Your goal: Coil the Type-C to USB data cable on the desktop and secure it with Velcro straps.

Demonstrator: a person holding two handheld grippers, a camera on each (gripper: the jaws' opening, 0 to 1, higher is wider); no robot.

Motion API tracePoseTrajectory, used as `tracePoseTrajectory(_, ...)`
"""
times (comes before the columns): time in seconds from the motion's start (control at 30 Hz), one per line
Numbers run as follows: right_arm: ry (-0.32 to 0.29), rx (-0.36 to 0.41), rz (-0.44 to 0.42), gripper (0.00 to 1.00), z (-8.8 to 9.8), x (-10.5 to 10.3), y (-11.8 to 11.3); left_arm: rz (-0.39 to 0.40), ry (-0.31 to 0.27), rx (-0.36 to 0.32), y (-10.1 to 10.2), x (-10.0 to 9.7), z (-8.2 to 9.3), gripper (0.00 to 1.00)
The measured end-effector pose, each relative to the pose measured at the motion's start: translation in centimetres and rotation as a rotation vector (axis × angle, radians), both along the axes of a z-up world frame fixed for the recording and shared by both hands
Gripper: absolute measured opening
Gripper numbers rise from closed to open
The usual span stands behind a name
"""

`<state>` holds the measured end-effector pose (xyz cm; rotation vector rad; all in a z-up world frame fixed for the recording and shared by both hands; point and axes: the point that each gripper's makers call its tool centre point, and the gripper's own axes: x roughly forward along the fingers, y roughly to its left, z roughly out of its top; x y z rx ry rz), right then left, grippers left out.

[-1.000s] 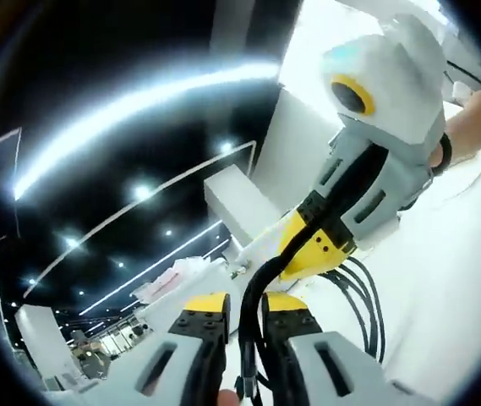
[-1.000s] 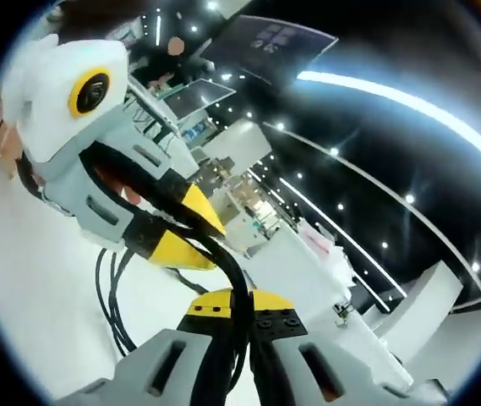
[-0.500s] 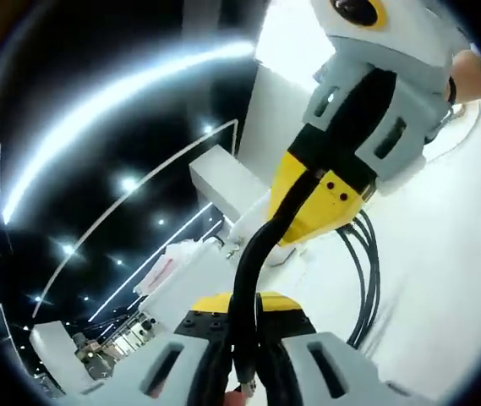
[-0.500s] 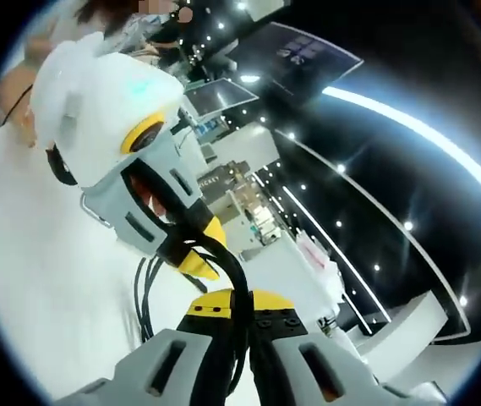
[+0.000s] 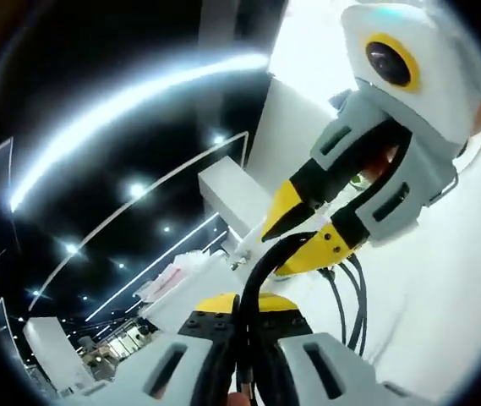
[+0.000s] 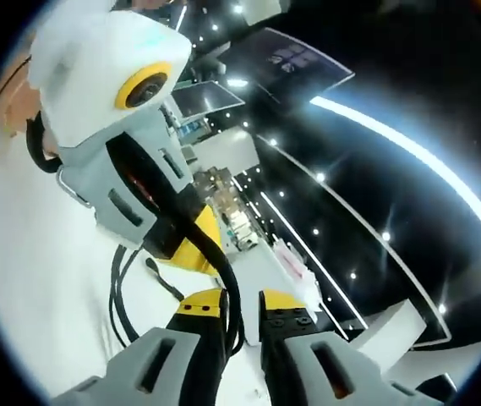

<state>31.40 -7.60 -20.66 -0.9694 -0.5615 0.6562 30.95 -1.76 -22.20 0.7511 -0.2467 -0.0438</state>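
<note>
The data cable (image 5: 261, 271), black, is held up off the white worktop (image 5: 443, 321) between the two grippers. Several loops (image 5: 350, 296) of it hang below the grippers toward the worktop; in the right gripper view the same loops (image 6: 120, 292) hang against the white surface.

Left gripper (image 5: 244, 306): jaws narrow, closed on the cable, which rises from between the yellow tips and curves toward the right gripper. In the right gripper view the left gripper (image 6: 191, 249) sits just beyond the right one's tips, the cable running out of its yellow tips.

Right gripper (image 6: 242, 304): jaws parted, the cable lying in the gap against the left jaw, not clamped. In the left gripper view the right gripper (image 5: 303, 228) likewise stands with its jaws spread apart around the cable.

Risk, as a judgement: with one gripper released, the coil depends on a single grip. The loops could slip or spring open, since nothing binds them yet. No Velcro strap is discernible.

Surroundings: the worktop is plain white and bright. Beyond it lies a dark hall with ceiling light strips (image 5: 130, 101), spot lights and white counters (image 5: 232, 199).
</note>
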Motion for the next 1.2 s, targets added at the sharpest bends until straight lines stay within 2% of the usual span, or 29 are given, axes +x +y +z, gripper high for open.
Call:
tracePoseTrajectory(0.13,0.029,0.006,0.031,0.14,-0.5,-0.5,0.8,-0.017,0.006,0.021,-0.7,0.1,0.0,0.07)
tracePoseTrajectory(0.23,0.015,-0.018,0.006,0.13,-0.7,0.1,1.3,-0.028,0.006,0.021,-0.8,0.0,0.1,0.07)
tracePoseTrajectory(0.4,-0.005,-0.005,-0.030,0.07,0.1,1.1,1.1,-0.050,-0.014,0.021,-1.1,-0.2,0.8,0.07)
tracePoseTrajectory(0.7,-0.012,-0.011,-0.028,0.05,0.2,0.9,0.8,-0.103,-0.018,0.013,-2.2,-0.3,1.1,0.07)
tracePoseTrajectory(0.9,0.018,-0.004,-0.026,0.05,0.1,1.0,0.9,-0.112,-0.013,0.007,-2.3,-0.2,1.1,0.07)
tracePoseTrajectory(1.07,0.068,-0.004,-0.019,0.05,0.0,1.2,1.2,-0.124,0.000,-0.012,-2.1,-0.1,1.1,0.07)
tracePoseTrajectory(1.2,0.163,-0.036,-0.011,0.05,-0.3,1.3,1.9,-0.173,0.041,-0.057,-1.8,0.0,1.0,0.07)
